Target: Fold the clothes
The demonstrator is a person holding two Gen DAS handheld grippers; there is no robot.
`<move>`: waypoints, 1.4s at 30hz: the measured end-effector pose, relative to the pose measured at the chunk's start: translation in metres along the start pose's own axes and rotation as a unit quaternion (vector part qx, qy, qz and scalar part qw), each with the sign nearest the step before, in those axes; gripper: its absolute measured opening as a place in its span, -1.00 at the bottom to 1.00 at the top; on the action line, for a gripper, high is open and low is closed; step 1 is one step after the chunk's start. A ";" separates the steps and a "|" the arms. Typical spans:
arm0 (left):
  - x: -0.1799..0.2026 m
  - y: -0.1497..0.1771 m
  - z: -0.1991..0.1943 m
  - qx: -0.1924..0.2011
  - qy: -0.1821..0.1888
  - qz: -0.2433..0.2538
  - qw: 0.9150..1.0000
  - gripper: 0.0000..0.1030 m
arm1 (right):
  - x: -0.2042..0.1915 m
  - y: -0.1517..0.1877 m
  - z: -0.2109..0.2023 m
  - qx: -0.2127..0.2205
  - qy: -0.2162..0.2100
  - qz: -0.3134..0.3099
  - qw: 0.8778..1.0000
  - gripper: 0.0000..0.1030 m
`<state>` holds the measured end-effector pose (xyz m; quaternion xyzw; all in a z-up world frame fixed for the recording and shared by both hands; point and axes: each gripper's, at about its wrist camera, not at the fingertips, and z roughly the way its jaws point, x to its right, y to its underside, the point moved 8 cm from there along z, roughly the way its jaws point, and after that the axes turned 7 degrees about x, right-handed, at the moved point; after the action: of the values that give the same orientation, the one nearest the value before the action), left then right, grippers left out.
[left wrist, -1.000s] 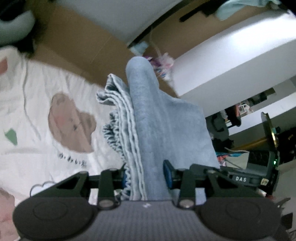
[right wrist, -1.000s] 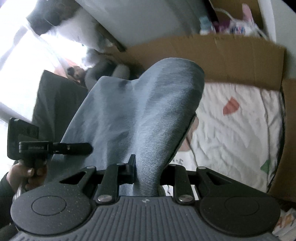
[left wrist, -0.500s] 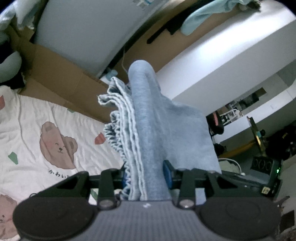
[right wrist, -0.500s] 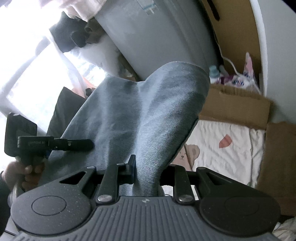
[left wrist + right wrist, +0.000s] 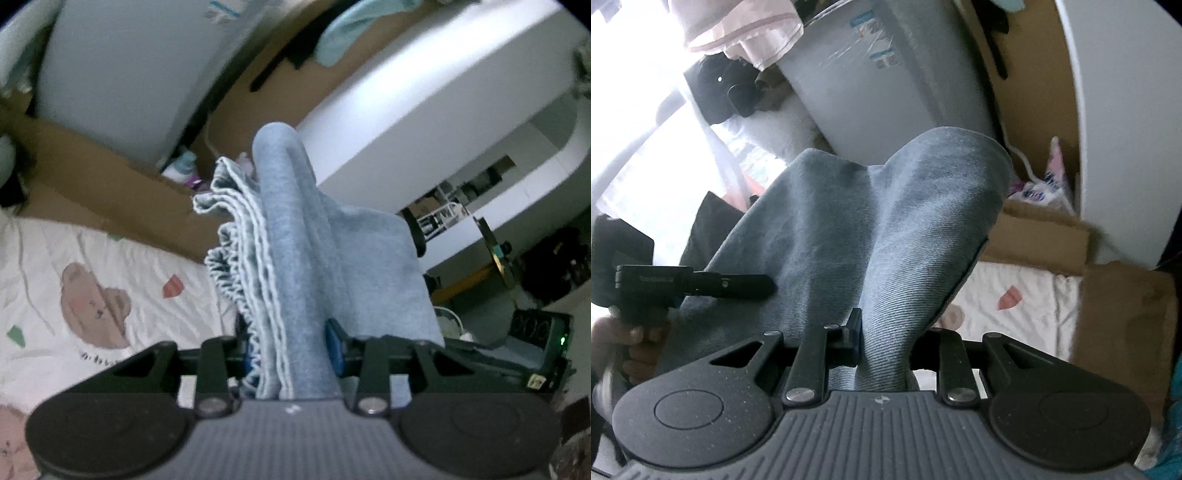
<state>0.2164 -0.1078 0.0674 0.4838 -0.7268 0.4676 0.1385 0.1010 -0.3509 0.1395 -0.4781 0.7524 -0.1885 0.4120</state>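
- Overall, the folding looks partway done, as I judge it: the blue-grey garment is gathered into several layers, yet it hangs in the air between my two tools, not laid down on anything.
- Below and beyond it lies a white bedsheet printed with brown bears, edged by brown cardboard; I take this as the surface where the garment should end up, smoothed and folded flat.
- Both my hands are raised and tilted upward, so each camera sees walls and the ceiling behind the cloth.
- My right gripper is clamped on a thick ridge of the fabric, which rises ahead of it.
- My left gripper is closed on a stack of hemmed edges with pale stitching, fabric draping off to its right.
- From the right view, my left hand shows at the far left, holding its tool against the cloth.
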 end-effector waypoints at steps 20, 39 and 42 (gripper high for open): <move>0.088 -0.003 0.178 -0.032 0.079 0.020 0.996 -0.24 | 0.181 -0.044 -0.046 0.029 0.088 0.038 0.995 -0.57; 0.093 0.056 0.353 -0.053 0.127 0.009 0.990 -0.24 | 0.354 -0.016 -0.017 0.035 0.226 0.046 0.972 -0.56; 0.081 0.069 0.374 -0.054 0.125 0.005 0.991 -0.24 | 0.373 -0.003 0.003 0.034 0.247 0.045 0.967 -0.56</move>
<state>0.2132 -0.4523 -0.1135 0.4097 -0.7303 0.4854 0.2514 0.0292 -0.6781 -0.0240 -0.3678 0.8448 -0.3074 0.2380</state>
